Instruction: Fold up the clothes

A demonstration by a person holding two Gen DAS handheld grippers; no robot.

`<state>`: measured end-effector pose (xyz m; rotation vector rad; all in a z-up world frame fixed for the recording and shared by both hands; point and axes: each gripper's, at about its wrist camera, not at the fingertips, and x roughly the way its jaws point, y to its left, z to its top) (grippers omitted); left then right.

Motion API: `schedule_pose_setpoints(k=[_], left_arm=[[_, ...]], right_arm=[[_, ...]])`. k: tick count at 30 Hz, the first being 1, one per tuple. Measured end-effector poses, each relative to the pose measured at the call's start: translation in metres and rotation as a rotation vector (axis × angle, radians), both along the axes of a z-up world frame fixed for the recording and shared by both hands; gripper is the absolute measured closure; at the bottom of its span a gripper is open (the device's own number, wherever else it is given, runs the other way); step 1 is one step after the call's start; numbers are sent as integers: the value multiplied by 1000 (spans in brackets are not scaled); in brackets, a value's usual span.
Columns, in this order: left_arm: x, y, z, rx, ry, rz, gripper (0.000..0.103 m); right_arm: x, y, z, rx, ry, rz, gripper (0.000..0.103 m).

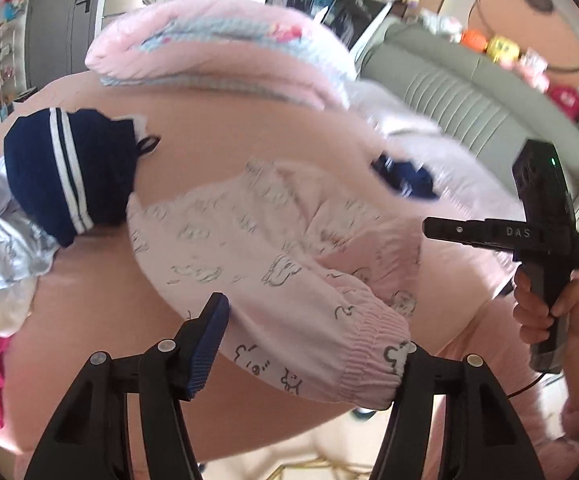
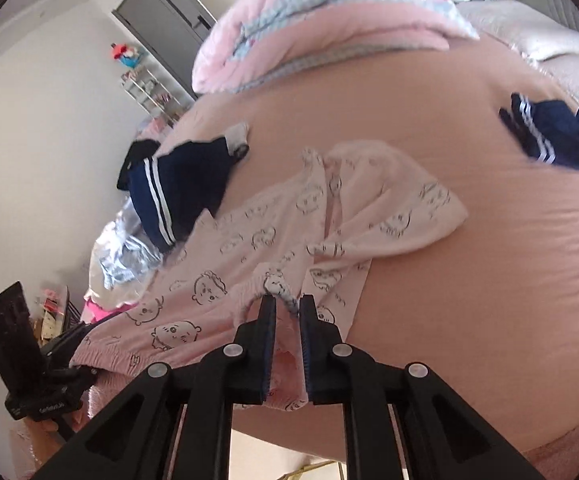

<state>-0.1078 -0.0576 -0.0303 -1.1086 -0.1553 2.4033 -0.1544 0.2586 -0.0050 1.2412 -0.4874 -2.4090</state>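
Your right gripper (image 2: 287, 312) pinches the pyjama trousers' (image 2: 249, 248) waistband for lifting; left gripper (image 1: 313, 344) straddles it wide, not clamping.

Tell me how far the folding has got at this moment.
Early. Done: nothing clearly; one small navy bundle lies apart, whether folded I cannot tell. In hand: the pink printed pants, pinched at the waistband by the right claw; the left claw stands open around the other end. Left: those pants, the striped navy garment and the crumpled pale one.
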Motion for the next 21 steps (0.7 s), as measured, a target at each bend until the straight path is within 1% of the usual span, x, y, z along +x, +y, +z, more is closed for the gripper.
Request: schedule_pose_setpoints(k=[1, 2, 3, 4, 5, 6, 7, 8, 9, 10, 11, 12, 13, 14, 15, 16, 17, 18, 19, 20, 21], left_arm=[[0, 4, 5, -21, 33, -23, 45], [0, 11, 8, -62, 70, -46, 45], [-1, 23, 7, -142, 92, -74, 44], [-3, 42, 0, -241, 85, -129, 44], [-6, 59, -12, -325, 56, -200, 44], [-10, 73, -24, -400, 15, -252, 44], [-12, 81, -31, -460, -5, -260, 44], [-12, 85, -35, -511, -11, -252, 44], [-15, 80, -35, -491, -29, -211, 44], [-20, 69, -32, -433, -52, -154, 44], [-26, 54, -32, -324, -116, -82, 44], [-32, 35, -34, -189, -201, -3, 44], [-32, 23, -33, -67, -249, 18, 44], [-27, 20, -30, -26, -233, 3, 44], [-21, 20, -26, -23, -194, -15, 44], [-17, 19, -23, -2, -176, -21, 44], [-18, 15, -24, 88, -205, -37, 43], [-21, 10, -26, 211, -265, -63, 43], [-23, 8, -26, 233, -280, -55, 40], [-24, 9, -24, 201, -268, -31, 40], [-22, 14, -21, 125, -228, -7, 40]], right_arm=[[3, 5, 17, -7, 44, -8, 92], [3, 8, 37, -17, 90, -12, 92], [2, 10, 57, -29, 137, -13, 92], [-1, 6, 75, -34, 181, 3, 92], [-6, -1, 88, -7, 208, 21, 92], [-12, -8, 99, 32, 228, 37, 92], [-18, -16, 102, 79, 217, 37, 92], [-22, -21, 99, 108, 176, 39, 92], [-21, -22, 90, 112, 136, 47, 92], [-19, -21, 78, 109, 99, 58, 92], [-17, -18, 58, 132, 56, 54, 92], [-14, -14, 35, 165, 10, 44, 92], [-12, -11, 6, 198, -59, 41, 92], [-9, -9, -24, 231, -138, 41, 92], [-6, -7, -53, 253, -219, 42, 92], [-2, -5, -79, 274, -289, 38, 92], [3, -3, -103, 294, -356, 31, 92], [7, -1, -121, 296, -411, 25, 92], [11, 0, -136, 290, -461, 19, 92], [15, 0, -145, 261, -488, 30, 92], [18, -2, -145, 251, -478, 37, 90]])
